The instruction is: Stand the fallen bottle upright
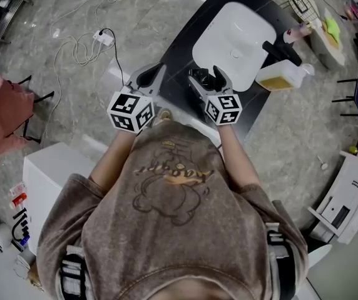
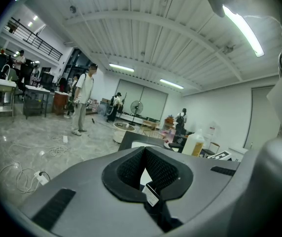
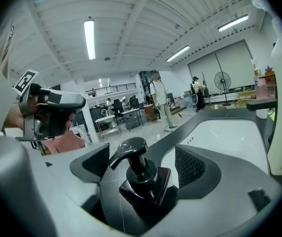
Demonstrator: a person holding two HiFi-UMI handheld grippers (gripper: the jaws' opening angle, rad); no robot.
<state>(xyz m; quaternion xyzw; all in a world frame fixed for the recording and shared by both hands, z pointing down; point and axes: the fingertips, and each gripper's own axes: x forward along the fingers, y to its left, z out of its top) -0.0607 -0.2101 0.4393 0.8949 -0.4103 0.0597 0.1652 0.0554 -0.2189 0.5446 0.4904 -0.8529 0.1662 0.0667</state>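
Black countertop (image 1: 178, 64) carrying a white sink basin (image 1: 235, 42), seen from above, with the person at its near edge and a gripper in each hand. An upright jug (image 1: 283, 75) of amber liquid stands beside the basin's right rim, near a black faucet (image 1: 279, 50). The task's object, a dark pump bottle (image 3: 146, 181), stands on the countertop in front of the basin, base down and pump head (image 3: 128, 149) uppermost. It reads as upright, so the righting appears done and the step in hand is judged to be the release. The right gripper (image 3: 142, 166) brackets the bottle with its jaws spread wide: the ribbed pads (image 3: 193, 167) sit clear of the bottle's shoulders on both sides and grip nothing. The left gripper (image 2: 145, 168) is held beside it, off the bottle, its jaws drawn together at the tips with nothing between them. To finish well, the right gripper should back straight out along the line it points, toward the person, keeping the bottle centred in the gap so that neither pad brushes a shoulder. A sideways swing or a roll of the wrist would likely catch the overhanging spout, which projects toward the jaw on the left of the right gripper view, and tip the bottle. With its tall pump head the bottle is probably easy to upset, so a slow withdrawal is advisable. The left gripper is best kept where it is, away from the bottle.
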